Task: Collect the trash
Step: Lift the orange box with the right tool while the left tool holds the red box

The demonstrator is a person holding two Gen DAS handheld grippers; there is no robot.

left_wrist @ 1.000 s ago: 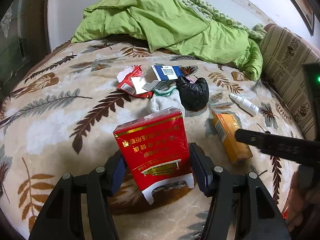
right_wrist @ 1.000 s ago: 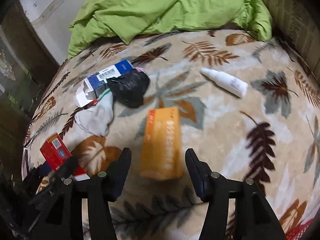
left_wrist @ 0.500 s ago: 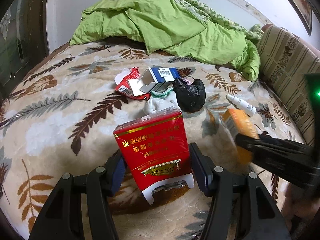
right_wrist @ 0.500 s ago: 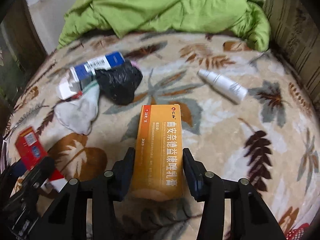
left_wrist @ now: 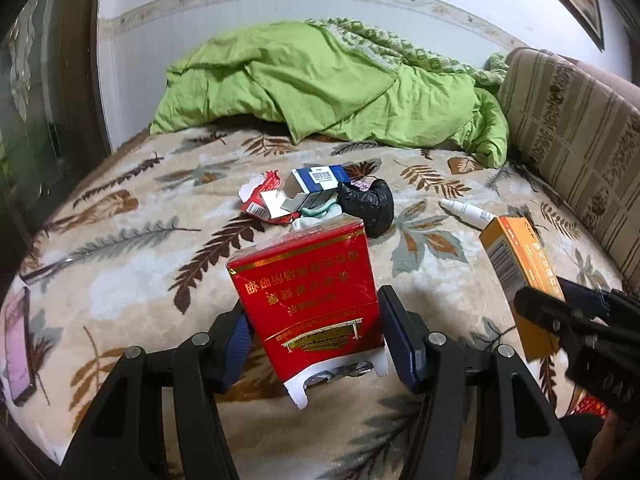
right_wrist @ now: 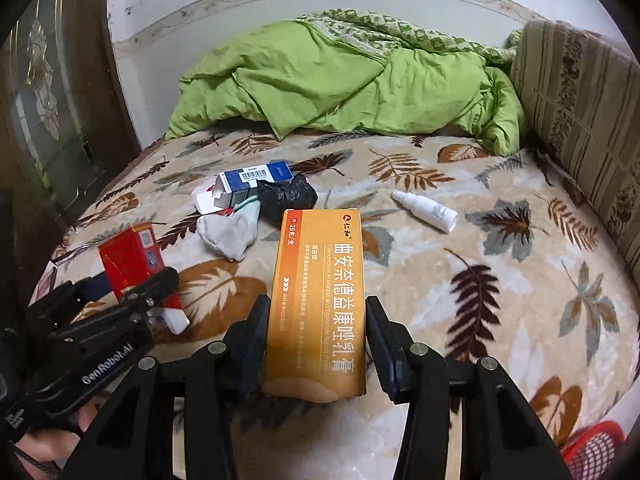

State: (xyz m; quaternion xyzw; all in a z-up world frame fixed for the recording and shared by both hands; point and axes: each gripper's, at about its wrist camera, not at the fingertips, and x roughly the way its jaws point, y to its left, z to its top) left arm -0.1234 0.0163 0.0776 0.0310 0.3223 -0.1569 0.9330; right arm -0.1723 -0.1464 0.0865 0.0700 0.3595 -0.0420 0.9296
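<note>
Two boxes are off the bed (right_wrist: 460,312), one in each tool. A green quilt (right_wrist: 340,80) is heaped at the far end. My right tool (right_wrist: 318,336) pinches the orange box (right_wrist: 320,300) upright by its sides. My left tool (left_wrist: 312,344) pinches the red pack (left_wrist: 308,292). More trash lies mid-bed: a blue box (right_wrist: 252,178), a black bag (right_wrist: 286,196) touching it, a grey sock (right_wrist: 230,234) just beside, and a white bottle (right_wrist: 426,210) apart to the right.
</note>
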